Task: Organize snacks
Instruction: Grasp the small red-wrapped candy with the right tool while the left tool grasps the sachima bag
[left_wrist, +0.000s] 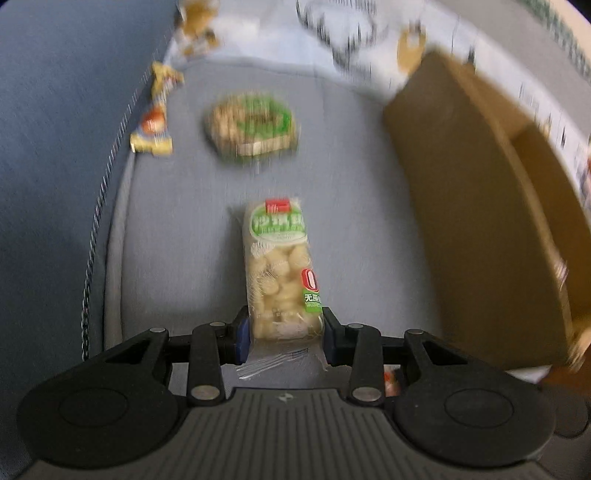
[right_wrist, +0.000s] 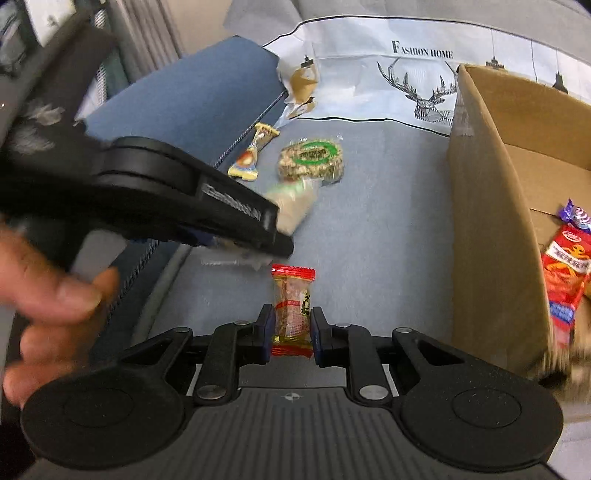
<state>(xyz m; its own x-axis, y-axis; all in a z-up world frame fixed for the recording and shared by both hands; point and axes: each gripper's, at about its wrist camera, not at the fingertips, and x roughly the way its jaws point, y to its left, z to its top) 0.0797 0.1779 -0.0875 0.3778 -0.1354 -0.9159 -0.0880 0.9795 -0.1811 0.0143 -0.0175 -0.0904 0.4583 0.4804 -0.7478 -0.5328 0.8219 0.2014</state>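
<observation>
Here, left gripper (left_wrist: 286, 332) clamps a pale puffed-snack pack (left_wrist: 279, 266) over the grey cushion (left_wrist: 177, 236). Right gripper (right_wrist: 291, 332) pinches a red-ended bar (right_wrist: 292, 306) near the cushion's front edge, cardboard box (right_wrist: 491, 229) alongside.

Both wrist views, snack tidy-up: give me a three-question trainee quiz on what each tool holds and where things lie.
1. True or false: the left tool is shut on a pale puffed-snack packet.
2. Multiple choice: what is the right tool clamped on? A) a round green-labelled snack B) a red-ended wrapped bar C) nothing
3. Short answer: where does the red snack bag lie?

Key:
1. True; both pads press the packet's lower end.
2. B, the red-ended wrapped bar; the round green-labelled snack lies loose on the grey cushion.
3. Inside the cardboard box.
</observation>
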